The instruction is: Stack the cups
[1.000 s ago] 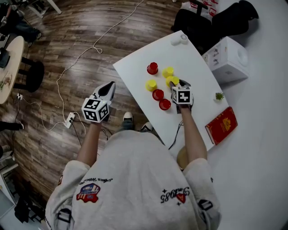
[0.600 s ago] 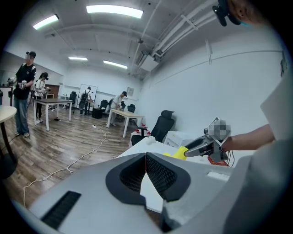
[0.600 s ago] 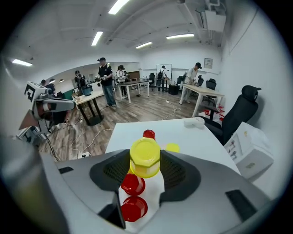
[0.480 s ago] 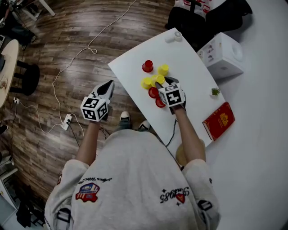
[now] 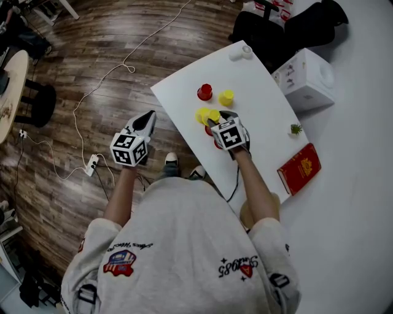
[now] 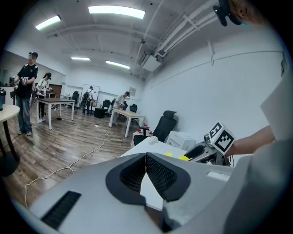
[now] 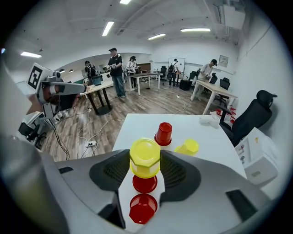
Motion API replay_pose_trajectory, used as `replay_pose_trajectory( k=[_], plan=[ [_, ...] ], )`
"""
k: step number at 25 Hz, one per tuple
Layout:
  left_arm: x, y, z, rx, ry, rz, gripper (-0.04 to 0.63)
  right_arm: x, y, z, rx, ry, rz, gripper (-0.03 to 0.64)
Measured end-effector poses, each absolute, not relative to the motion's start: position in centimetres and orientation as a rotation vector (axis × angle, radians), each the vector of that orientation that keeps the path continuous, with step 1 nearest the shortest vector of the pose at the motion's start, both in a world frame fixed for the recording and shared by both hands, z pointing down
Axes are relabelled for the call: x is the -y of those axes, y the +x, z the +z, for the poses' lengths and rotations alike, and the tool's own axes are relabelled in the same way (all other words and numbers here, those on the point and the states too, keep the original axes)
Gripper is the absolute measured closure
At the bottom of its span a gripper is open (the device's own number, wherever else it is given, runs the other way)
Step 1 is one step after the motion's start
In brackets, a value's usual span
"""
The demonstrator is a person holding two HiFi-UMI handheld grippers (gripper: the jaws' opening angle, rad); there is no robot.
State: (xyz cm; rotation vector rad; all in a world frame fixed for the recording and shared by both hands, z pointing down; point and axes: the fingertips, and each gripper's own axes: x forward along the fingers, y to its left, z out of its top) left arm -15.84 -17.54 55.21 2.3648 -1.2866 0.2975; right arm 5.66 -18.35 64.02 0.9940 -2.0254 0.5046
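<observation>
Your right gripper point(image 7: 144, 165) is pinching an inverted yellow cup point(image 7: 144, 154) between its fingers, just above the red cups point(image 7: 144, 183) on the white desk point(image 7: 137, 125). It is probably light, thin and slippery, so grip the sidewalls gently. Your left gripper point(image 6: 145, 170) is hovering empty, fingers pressed together.

Wood-plank floor point(image 5: 92, 61), white walls point(image 6: 219, 91), ceiling strip lights point(image 6: 116, 11), black office chair point(image 7: 258, 112)

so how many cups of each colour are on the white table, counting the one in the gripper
red cups: 3
yellow cups: 3
total: 6 cups
</observation>
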Motion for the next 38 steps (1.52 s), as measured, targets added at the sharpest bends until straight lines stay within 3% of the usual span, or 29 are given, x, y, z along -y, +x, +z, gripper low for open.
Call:
replay_pose_trajectory(
  k=[12, 38],
  plan=[
    [17.8, -15.8, 55.5, 1.277, 2.36, 0.298, 0.589, 19.0, 5.9, 63.2, 2.111, 1.061, 0.527, 0.373],
    [17.4, -15.1, 55.5, 1.248, 2.374, 0.309, 0.589, 16.9, 5.6, 64.6, 2.04, 1.006, 0.522, 0.411]
  ],
)
